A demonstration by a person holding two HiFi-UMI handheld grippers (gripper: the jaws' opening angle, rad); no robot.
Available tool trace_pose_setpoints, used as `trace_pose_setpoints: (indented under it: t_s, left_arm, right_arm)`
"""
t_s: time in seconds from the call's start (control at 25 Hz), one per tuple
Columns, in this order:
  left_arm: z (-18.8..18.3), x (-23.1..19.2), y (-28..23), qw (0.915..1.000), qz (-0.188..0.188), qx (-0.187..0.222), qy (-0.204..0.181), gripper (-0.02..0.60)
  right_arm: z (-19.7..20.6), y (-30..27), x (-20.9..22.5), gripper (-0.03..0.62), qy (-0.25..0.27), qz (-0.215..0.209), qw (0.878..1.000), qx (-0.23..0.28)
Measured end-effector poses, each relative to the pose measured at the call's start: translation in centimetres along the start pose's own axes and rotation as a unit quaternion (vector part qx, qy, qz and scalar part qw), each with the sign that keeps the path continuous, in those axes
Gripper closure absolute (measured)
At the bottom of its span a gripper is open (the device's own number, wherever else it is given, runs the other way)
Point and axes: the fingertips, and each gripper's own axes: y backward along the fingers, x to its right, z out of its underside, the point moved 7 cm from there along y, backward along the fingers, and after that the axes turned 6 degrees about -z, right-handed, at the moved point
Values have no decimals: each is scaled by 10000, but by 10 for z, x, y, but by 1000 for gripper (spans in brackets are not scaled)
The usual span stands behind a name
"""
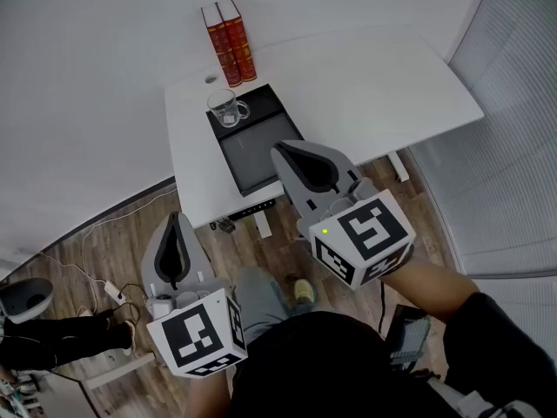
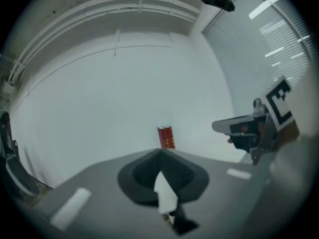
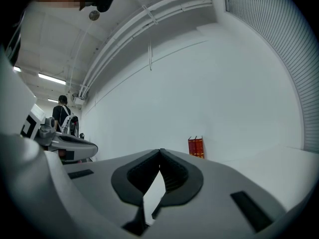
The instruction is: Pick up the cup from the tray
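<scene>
A clear glass cup [image 1: 228,109] with a handle stands upright at the far end of a dark tray [image 1: 257,151] on the white table [image 1: 374,85]. My right gripper [image 1: 283,149] hovers over the tray's near right part, well short of the cup, its jaws shut with nothing between them. My left gripper [image 1: 175,218] is lower and to the left, off the table and over the floor, also shut and empty. The cup and tray are hidden in both gripper views. There the closed tips of the left gripper [image 2: 160,152] and right gripper [image 3: 160,151] point toward the white wall.
Two red books [image 1: 230,43] stand upright behind the tray, also seen as red books [image 2: 166,137] and red books [image 3: 196,147]. A power strip [image 1: 113,293] and cables lie on the wooden floor at left. Window blinds [image 1: 513,129] run along the right. A person [image 3: 63,114] stands far off.
</scene>
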Motion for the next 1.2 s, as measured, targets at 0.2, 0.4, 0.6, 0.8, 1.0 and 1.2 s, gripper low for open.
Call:
trace_pose_setpoints:
  t_s: [0.2, 0.4, 0.6, 0.8, 1.0, 1.2]
  left_arm:
    - [-2, 0, 4, 10000, 9, 71, -37, 580]
    - [-1, -4, 7, 9999, -71, 134, -29, 580]
    - [-1, -10, 12, 9997, -122, 194, -22, 580]
    - [0, -19, 12, 9995, -225, 225, 59, 580]
    - [-1, -20, 13, 9994, -240, 247, 71, 580]
    - [-1, -20, 9, 9995, -187, 251, 59, 580]
  right_arm:
    - [-2, 6, -2, 579, -43, 47, 10000, 60]
    - [-6, 4, -8, 580, -10, -22, 9999, 166]
    - [-5, 3, -13, 580, 39, -29, 9999, 148]
    - [-10, -4, -18, 580, 108, -85, 9997, 191]
    - [-11, -4, -19, 580, 157, -108, 9997, 158]
    - [-13, -5, -17, 580, 175, -54, 9997, 178]
